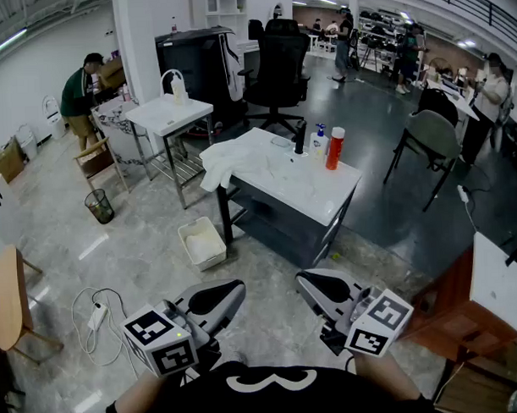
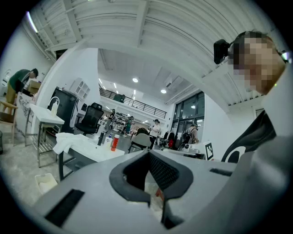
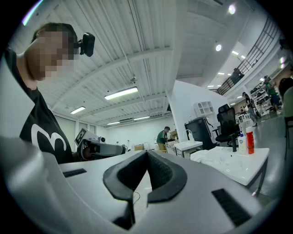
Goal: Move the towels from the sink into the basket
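Draping the sink (image 1: pixel 313 195) rim (basket (image 1: pixel 187 250) nearby), white towels (image 1: pixel 227 160) hang.

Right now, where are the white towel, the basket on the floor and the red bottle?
towel (image 1: pixel 225 158): head view, on the part that hangs down at the left.
basket (image 1: pixel 220 238): head view, on its right rim.
red bottle (image 1: pixel 334 150): head view, on the middle of its body.

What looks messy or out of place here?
The white towel is bunched over the left edge of the sink counter, partly hanging off the side. On the floor in the foreground, a loose white cable lies in untidy loops. Nothing looks spilled or broken.
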Demonstrator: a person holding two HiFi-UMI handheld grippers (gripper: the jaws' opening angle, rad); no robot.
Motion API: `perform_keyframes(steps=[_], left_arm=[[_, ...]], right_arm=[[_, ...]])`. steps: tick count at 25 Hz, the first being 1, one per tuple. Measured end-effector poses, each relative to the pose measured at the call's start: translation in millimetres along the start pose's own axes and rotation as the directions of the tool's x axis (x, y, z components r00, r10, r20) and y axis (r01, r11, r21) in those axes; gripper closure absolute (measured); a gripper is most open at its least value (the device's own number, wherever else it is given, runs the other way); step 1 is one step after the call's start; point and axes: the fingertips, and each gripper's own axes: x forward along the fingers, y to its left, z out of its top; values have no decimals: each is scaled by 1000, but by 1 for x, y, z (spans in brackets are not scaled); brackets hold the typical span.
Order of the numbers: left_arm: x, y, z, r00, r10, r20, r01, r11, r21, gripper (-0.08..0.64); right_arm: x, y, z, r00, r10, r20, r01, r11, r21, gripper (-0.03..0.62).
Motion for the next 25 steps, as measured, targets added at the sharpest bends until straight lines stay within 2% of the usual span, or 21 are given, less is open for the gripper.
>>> perform_keyframes(steps=[6, 12, 16, 20, 25], left_arm=[[-16, -15, -9, 1000, 15, 7, -15, 1000, 9, 555], [-25, -16, -20, 999, 52, 0, -52, 998, -28, 554], [-28, -16, -20, 997, 76, -1, -76, 997, -22, 555], [-29, -15, -23, 995, 96, -8, -96, 995, -14, 554], [-38, -9, -25, 993, 113, -14, -114, 993, -22, 554]], right_arm=[[-10, 16, -4, 1000, -3, -7, 3, 1000, -4, 589], [-16, 25, -16, 999, 18, -31, -18, 1000, 14, 589], [-18, 30, -12, 998, 57, -9, -57, 998, 15, 589], [-21, 27, -10, 998, 50, 35, -51, 998, 29, 589], [-14, 31, -16, 998, 60, -3, -60, 998, 13, 586]])
